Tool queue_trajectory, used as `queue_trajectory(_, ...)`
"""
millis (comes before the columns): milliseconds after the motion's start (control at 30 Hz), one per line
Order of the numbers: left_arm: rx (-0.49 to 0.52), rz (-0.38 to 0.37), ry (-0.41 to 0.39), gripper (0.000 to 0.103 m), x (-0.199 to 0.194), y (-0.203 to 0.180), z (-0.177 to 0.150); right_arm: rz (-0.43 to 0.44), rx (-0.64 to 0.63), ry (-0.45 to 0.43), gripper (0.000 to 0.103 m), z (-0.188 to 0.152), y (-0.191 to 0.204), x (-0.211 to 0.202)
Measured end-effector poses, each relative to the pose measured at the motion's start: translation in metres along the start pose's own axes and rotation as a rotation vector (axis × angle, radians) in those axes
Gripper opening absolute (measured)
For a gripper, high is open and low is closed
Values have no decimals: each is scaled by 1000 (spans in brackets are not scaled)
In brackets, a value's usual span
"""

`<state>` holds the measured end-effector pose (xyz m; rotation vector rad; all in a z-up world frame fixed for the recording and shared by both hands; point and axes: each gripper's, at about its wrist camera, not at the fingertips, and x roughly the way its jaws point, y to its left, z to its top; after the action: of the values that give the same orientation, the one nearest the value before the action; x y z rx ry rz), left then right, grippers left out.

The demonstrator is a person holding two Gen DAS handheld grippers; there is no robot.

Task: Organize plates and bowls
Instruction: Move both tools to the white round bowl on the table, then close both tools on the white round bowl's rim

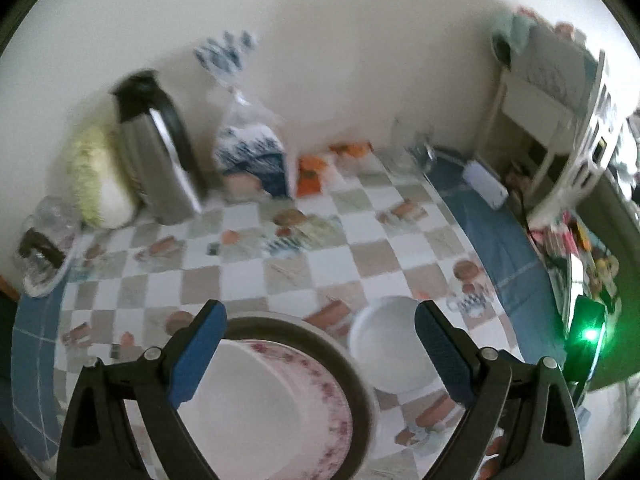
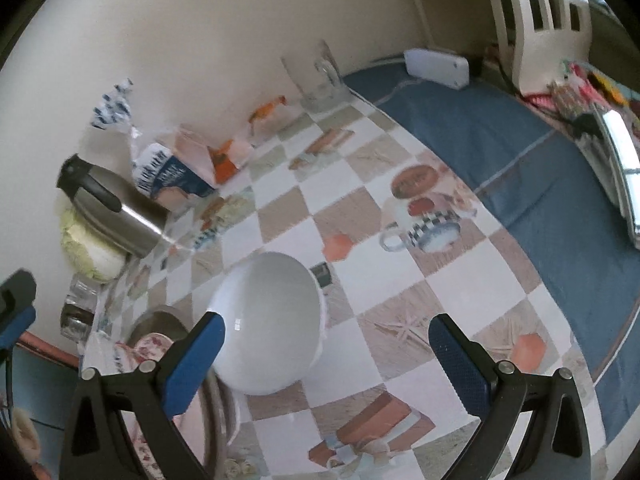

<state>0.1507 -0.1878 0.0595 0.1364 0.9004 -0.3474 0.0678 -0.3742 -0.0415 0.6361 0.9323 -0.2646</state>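
A table draped in a checked tablecloth (image 2: 400, 280) printed with mugs and pastries fills both views; its edge is a blue border (image 2: 500, 152) running along the right and far right. A plain cream wall (image 1: 340, 40) backs the table.

At the near edge, a floral-rimmed plate (image 1: 280, 408) lies on a larger dark-rimmed plate (image 1: 352, 364). Just to its right stands a white bowl (image 2: 268, 320), upright and empty; whether it touches the plate stack is hard to tell in the blur.

The left gripper (image 1: 320, 356) hovers over the plates with its jaws spread wide, holding nothing. The right gripper (image 2: 328, 360) is likewise spread apart and empty, the bowl lying between its blue pads (image 2: 196, 360) but apart from the right one.

Against the wall on the far left sit a cabbage (image 1: 96, 180), a steel thermos jug (image 1: 160, 152) and a blue-and-white bread bag (image 1: 252, 152), with orange packets (image 1: 312, 172) beside it. A white adapter box (image 2: 436, 66) rests on the blue border at the far right, near a white cut-out chair back (image 2: 540, 12).
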Motion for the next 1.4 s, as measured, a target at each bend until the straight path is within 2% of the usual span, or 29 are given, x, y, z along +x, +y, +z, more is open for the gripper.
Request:
queue_trajectory(133,49,6,101,95,39,-24,-2,1,14,33,103,-3,-6,14)
queue_trajectory(233,36,33,179,95,69,-31,-5,-12,24,53,103,-6,-9,24)
queue_trajectory(333,59,70,205,95,89,-39,-7,-17,14,65,100,-7,-10,31)
queue_trajectory(467,132,117,230,95,108,-56,-10,-12,23,82,92,-9,-13,39)
queue_trajectory(533,156,131,251,90,118,-63,-12,-7,18,93,89,-10,-11,43)
queue_trajectory(600,147,139,276,72,127,-63,-13,-5,8,99,83,-11,-8,45)
queue_trajectory(733,112,143,304,69,141,-57,-17,7,7,116,75,-14,-5,50)
queue_trajectory(800,108,125,321,56,145,-57,-20,21,21,118,60,-14,-5,52)
queue_trajectory(867,102,121,337,50,149,-57,-21,45,29,130,57,-15,-3,55)
queue_trajectory(967,72,114,343,48,152,-55,-22,60,26,138,45,-17,-1,58)
queue_trajectory(1067,43,109,348,39,154,-51,-22,72,36,148,35,-19,-3,60)
queue_trajectory(1200,31,93,357,31,158,-51,-26,95,39,145,23,-19,-2,59)
queue_trajectory(1400,13,48,375,29,161,-55,-34,87,52,133,16,-17,-7,57)
